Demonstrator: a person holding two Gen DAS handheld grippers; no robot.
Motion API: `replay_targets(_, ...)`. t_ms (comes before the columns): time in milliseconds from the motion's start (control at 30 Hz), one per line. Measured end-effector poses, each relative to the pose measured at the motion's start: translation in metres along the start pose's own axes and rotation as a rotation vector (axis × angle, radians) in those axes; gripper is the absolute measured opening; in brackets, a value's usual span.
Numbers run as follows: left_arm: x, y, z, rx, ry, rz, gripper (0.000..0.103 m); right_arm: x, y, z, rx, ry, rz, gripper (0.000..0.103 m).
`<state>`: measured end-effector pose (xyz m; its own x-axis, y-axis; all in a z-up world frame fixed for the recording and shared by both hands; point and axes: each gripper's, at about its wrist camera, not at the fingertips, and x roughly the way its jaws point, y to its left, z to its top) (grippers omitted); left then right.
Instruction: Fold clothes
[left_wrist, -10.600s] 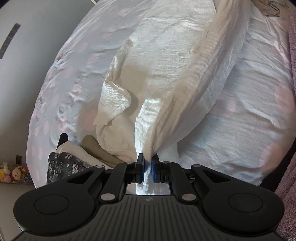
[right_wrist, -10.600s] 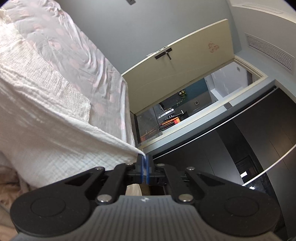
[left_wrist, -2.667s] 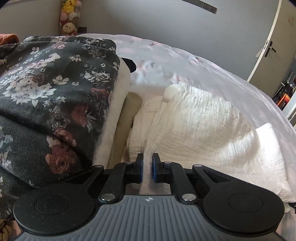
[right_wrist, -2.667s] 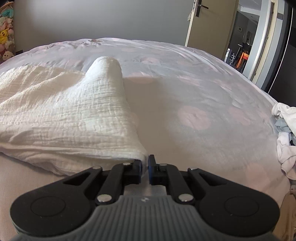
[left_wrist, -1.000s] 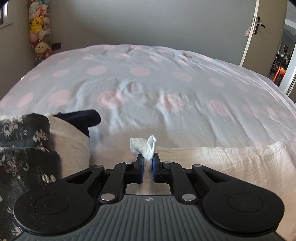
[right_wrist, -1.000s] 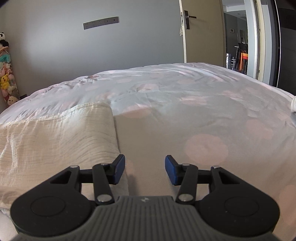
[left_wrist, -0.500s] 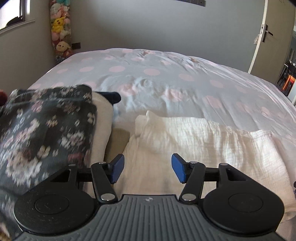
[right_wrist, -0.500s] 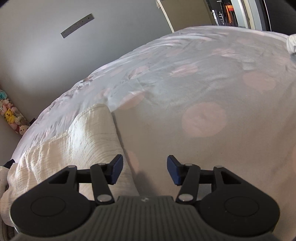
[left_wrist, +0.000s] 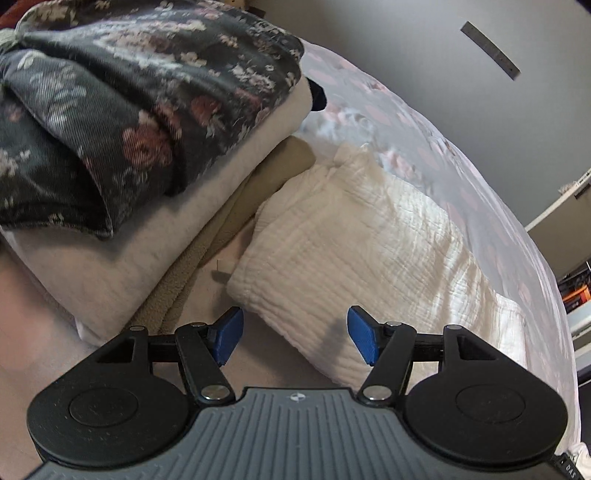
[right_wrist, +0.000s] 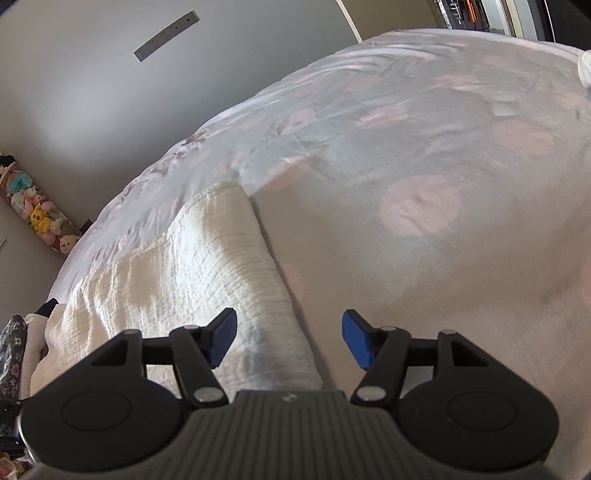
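A folded cream crinkled garment lies flat on the bed; it also shows in the right wrist view. My left gripper is open and empty, just above the garment's near left corner. My right gripper is open and empty, over the garment's near right corner, with the cloth's edge lying between the jaws.
A stack of folded clothes sits left of the garment: a dark floral piece on top, a cream one and a tan one below. The polka-dot duvet spreads to the right. Plush toys hang by the far wall.
Both grippers let go of the garment and opened within the last second. Both now tilt down closer over the garment's near corners.
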<state>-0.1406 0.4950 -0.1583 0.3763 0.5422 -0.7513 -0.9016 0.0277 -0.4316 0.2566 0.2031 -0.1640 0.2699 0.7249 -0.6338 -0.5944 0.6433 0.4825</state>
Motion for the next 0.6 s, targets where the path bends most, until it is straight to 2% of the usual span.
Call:
replay_targets(167, 0.027, 0.007, 0.001, -0.085, -0.012, 0.006, 0.061, 0.008, -0.006, -0.002, 0.024, 0.042, 0.006, 0.066)
replay_targets(267, 0.037, 0.005, 0.000, -0.088, -0.048, 0.006, 0.066, 0.013, -0.008, -0.003, 0.029, 0.064, 0.016, 0.067)
replay_targets(333, 0.042, 0.002, 0.000, -0.092, -0.071, 0.010, 0.073, 0.018, -0.005, -0.004, 0.016, 0.075, 0.033, 0.064)
replay_targets(467, 0.048, -0.009, -0.001, -0.065, -0.106, 0.055, 0.074, 0.026, 0.004, -0.009, -0.036, 0.081, 0.040, 0.037)
replay_targets(500, 0.047, -0.010, -0.001, -0.056, -0.103, 0.039, 0.065, 0.028, 0.005, -0.010, -0.038, 0.080, 0.045, 0.029)
replay_targets(533, 0.047, -0.011, 0.000, -0.047, -0.099, 0.020, 0.049, 0.029, 0.003, -0.010, -0.026, 0.083, 0.063, 0.024)
replay_targets(567, 0.046, -0.012, 0.001, -0.038, -0.095, 0.001, 0.040, 0.027, 0.001, -0.009, -0.008, 0.081, 0.078, 0.019)
replay_targets(600, 0.045, -0.012, 0.001, -0.029, -0.091, -0.019, 0.019, 0.026, -0.001, -0.008, 0.010, 0.078, 0.092, 0.018)
